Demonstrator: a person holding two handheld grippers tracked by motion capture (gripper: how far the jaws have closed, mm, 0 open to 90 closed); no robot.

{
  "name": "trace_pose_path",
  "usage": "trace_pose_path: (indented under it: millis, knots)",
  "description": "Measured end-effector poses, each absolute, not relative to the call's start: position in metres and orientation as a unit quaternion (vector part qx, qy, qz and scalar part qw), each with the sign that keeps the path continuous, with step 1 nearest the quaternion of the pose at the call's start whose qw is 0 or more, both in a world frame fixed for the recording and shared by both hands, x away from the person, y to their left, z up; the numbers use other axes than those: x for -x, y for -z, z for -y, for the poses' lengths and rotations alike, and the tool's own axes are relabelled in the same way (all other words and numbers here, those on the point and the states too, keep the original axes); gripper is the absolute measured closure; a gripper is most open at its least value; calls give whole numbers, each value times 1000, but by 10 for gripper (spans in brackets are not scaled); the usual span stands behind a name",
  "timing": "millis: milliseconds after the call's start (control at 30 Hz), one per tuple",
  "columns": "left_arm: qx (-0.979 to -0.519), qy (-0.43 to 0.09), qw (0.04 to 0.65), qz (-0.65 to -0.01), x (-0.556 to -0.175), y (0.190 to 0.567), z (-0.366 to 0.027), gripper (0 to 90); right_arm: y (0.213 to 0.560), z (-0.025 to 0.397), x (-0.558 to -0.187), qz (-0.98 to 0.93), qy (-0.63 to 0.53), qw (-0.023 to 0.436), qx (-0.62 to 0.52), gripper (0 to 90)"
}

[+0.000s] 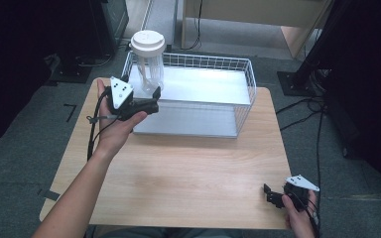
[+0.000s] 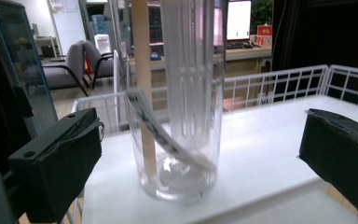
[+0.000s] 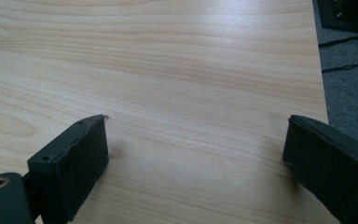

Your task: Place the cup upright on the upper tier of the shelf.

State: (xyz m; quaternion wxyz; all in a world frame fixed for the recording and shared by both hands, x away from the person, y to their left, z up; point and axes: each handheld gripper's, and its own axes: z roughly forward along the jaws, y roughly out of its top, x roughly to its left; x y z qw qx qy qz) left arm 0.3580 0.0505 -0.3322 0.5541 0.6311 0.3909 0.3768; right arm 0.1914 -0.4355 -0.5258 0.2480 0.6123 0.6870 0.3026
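Note:
A clear plastic jar [image 1: 149,64] with a white lid stands in the near-left corner of a white wire basket [image 1: 238,101]. Long white and beige sticks lean inside the jar [image 2: 179,116]. My left gripper [image 1: 141,99] is open at the basket's left front edge, its jaws wide on either side of the jar's lower part without touching it. My right gripper [image 1: 274,194] is open low over the table's near-right corner, with bare wood between its jaws [image 3: 196,154].
The wooden table [image 1: 188,168] is bare in front of the basket. The basket's white floor [image 2: 270,140] stretches right of the jar. Cables and dark stands sit on the grey floor to the right [image 1: 317,109].

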Motion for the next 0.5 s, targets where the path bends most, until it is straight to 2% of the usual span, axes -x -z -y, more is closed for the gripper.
trace_pose_path:
  millis: [500]
  knots:
    - [-660,-354,524,-405,-327,384,-73,0,526,436,-192,-688,-303,249,-611,65]
